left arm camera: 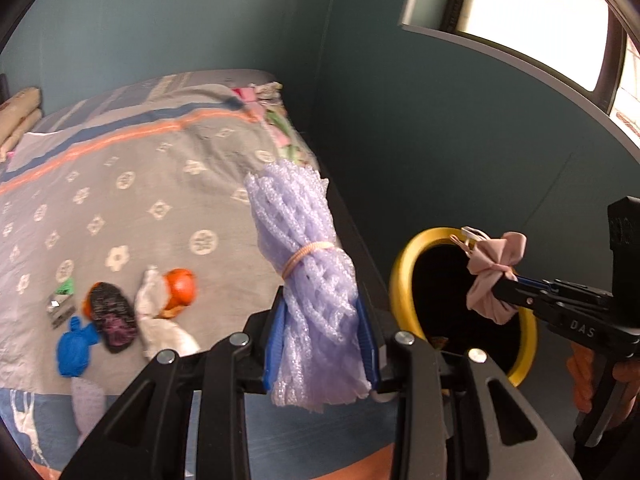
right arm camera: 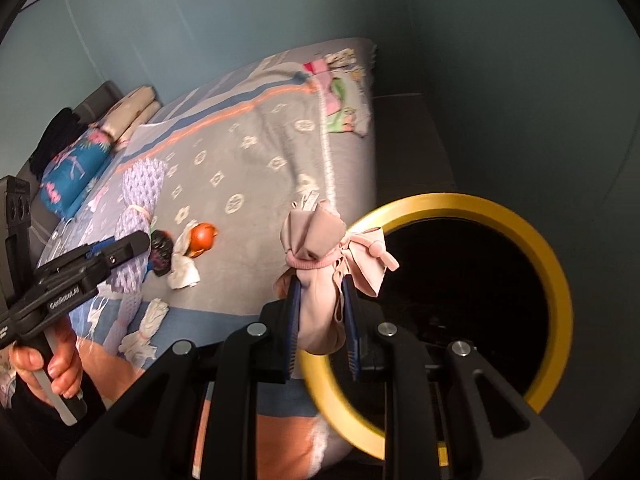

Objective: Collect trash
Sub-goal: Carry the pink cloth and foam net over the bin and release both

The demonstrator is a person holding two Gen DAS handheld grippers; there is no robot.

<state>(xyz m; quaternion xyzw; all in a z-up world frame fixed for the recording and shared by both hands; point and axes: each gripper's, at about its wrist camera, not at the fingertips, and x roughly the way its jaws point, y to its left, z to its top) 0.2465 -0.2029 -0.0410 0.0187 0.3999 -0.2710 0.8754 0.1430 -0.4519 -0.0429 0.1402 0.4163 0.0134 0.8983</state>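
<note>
My left gripper point(left arm camera: 323, 332) clamps the foam net point(left arm camera: 308, 280) over the bed point(left arm camera: 160, 184); my right gripper point(right arm camera: 323, 324) clamps the pink cloth point(right arm camera: 320, 276) beside the bin point(right arm camera: 556, 280).

Bed point(left arm camera: 168, 168) covered by grey flower-patterned sheet with orange and blue stripes. Beige pillows point(right arm camera: 134, 110) and blue patterned cushion point(right arm camera: 70, 172) lie at the headboard end. Teal walls point(left arm camera: 400, 120) surround. Bright window point(left arm camera: 532, 12) upper right.
</note>
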